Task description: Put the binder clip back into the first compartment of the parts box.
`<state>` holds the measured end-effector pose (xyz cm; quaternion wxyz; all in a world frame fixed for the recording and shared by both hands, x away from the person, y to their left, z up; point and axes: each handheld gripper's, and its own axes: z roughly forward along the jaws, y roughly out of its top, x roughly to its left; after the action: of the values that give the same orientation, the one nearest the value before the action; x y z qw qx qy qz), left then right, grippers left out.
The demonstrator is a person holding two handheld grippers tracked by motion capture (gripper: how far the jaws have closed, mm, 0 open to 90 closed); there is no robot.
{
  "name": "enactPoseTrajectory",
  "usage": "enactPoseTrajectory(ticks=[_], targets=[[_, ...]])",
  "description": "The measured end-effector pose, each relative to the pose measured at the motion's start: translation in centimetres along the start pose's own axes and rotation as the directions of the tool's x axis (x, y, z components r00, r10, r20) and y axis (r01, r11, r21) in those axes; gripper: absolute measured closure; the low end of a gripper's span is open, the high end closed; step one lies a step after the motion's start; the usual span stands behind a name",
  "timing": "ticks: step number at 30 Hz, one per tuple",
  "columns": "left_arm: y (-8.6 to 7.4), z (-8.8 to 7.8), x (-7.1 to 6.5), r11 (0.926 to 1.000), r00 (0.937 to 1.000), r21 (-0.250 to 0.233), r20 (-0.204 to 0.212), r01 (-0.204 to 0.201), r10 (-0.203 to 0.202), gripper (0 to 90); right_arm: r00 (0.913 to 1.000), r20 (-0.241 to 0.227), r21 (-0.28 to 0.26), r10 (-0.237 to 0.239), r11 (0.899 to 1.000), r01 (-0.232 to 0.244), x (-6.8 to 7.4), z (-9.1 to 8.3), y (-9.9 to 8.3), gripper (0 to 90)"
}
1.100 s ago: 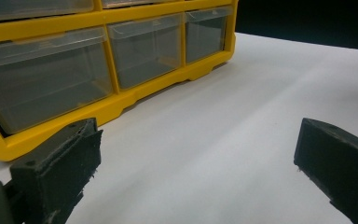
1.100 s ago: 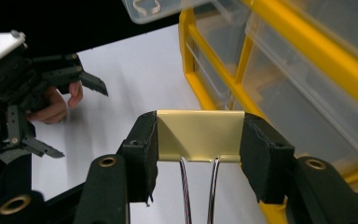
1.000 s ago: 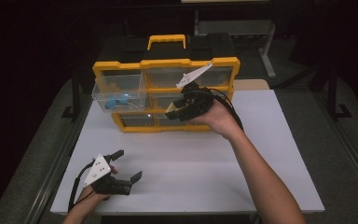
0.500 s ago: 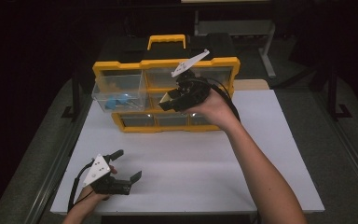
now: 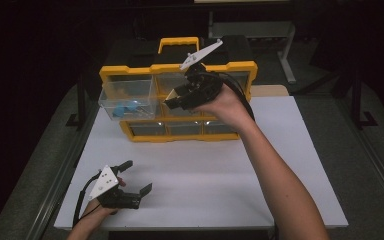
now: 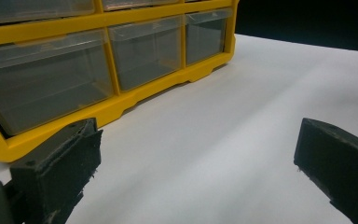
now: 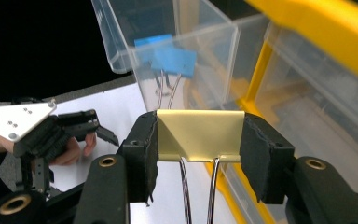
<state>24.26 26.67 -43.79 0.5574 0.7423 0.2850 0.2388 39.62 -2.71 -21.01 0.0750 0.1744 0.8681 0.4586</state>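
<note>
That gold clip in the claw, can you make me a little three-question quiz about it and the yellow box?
1. True or false: the right claw is squeezing a gold binder clip.
2. What colour are the clips inside the pulled-out clear drawer? A red, B blue, C green.
3. Fill in: the left claw stands ____ over the white table, with nothing between its fingers.

Key: 1 true. 2 B. 3 open.
</note>
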Motion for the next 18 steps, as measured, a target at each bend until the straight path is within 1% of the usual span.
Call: enactPoseTrajectory(ticks=[4, 12, 13, 15, 16, 17, 18], targets=[[0.0, 0.0, 0.0, 1.0000, 1.0000, -0.001, 0.001, 0.000, 0.000, 0.1, 1.0000, 0.001, -0.005, -0.008, 1.000, 0.008, -0.1, -0.3, 0.9, 49.1], [0.0, 0.0, 0.0, 1.0000, 1.0000, -0.005, 0.002, 0.001, -0.001, 0.1, 0.9999, -0.012, -0.017, 0.004, 1.000, -0.005, -0.1, -0.4, 2.5, 49.1], [0.0, 0.0, 0.0, 1.0000, 1.0000, -0.006, 0.001, -0.001, 0.001, 0.1, 0.9999, -0.014, -0.021, -0.005, 1.000, 0.005, -0.1, -0.4, 2.7, 49.1], [0.0, 0.0, 0.0, 1.0000, 1.0000, -0.004, 0.001, -0.001, 0.001, 0.0, 0.9998, -0.018, -0.026, -0.007, 1.000, 0.007, 0.0, -0.4, 3.2, 49.1], [0.0, 0.0, 0.0, 1.0000, 1.0000, -0.006, 0.003, 0.001, -0.001, 0.1, 0.9997, -0.018, -0.028, -0.016, 0.999, 0.016, 0.0, -0.4, 3.4, 49.1], [0.0, 0.0, 0.0, 1.0000, 1.0000, -0.007, 0.004, 0.004, -0.004, 0.1, 0.9998, -0.019, -0.027, -0.003, 1.000, 0.002, 0.2, -0.4, 3.8, 49.1], [0.0, 0.0, -0.1, 0.9998, 0.9998, -0.006, 0.006, 0.017, -0.017, 0.1, 0.9998, -0.020, -0.029, -0.005, 1.000, 0.005, 0.2, -0.3, 4.1, 49.1]])
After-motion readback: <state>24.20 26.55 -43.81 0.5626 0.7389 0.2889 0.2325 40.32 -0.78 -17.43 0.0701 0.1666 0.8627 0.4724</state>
